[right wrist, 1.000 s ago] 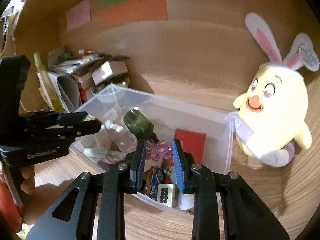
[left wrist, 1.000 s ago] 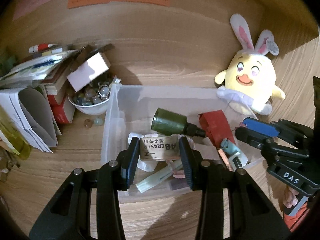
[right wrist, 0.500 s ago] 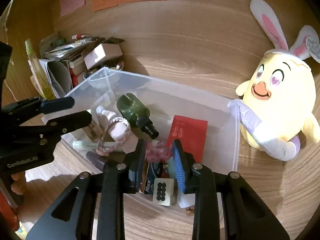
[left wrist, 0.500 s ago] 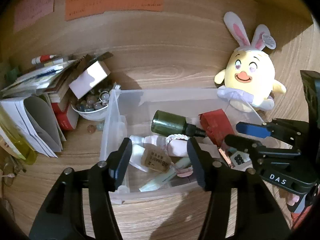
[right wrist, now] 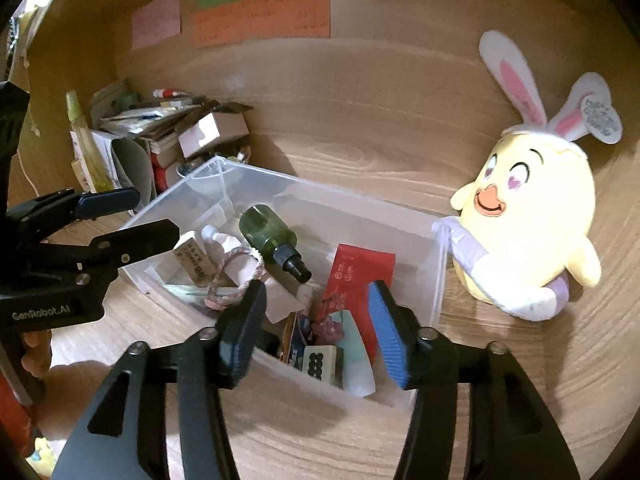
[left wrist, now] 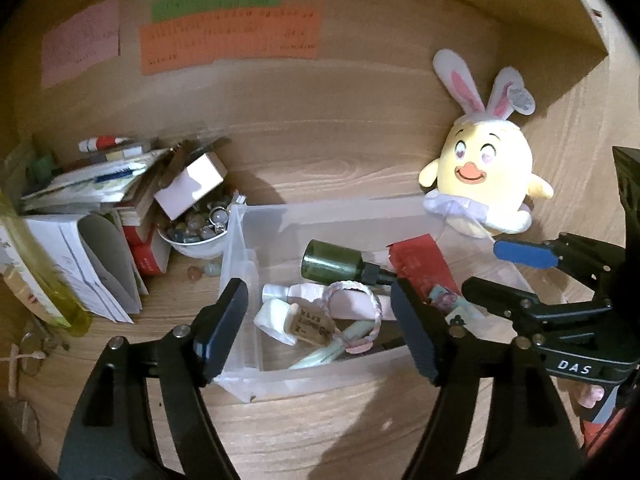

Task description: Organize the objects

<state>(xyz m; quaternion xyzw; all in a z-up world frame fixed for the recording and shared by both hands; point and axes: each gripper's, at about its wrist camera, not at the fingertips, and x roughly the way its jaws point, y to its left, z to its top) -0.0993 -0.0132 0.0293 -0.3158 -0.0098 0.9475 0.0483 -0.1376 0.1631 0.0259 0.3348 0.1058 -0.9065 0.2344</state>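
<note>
Both my grippers, left (left wrist: 320, 320) and right (right wrist: 316, 324), hung spread and empty over the near edge of the bin (left wrist: 320, 212), holding nothing. I judged that right for sorting: the small things already lay inside, a green bottle (left wrist: 332, 266), red packet (right wrist: 356, 276), eraser (left wrist: 312, 326) and pink cord (left wrist: 360, 300) heaped together. A plush chick (right wrist: 528, 220) leaned at the bin's far right corner, books (left wrist: 92, 216) piled left. Wooden desk (left wrist: 320, 420), wooden wall with paper notes (left wrist: 232, 36).
</note>
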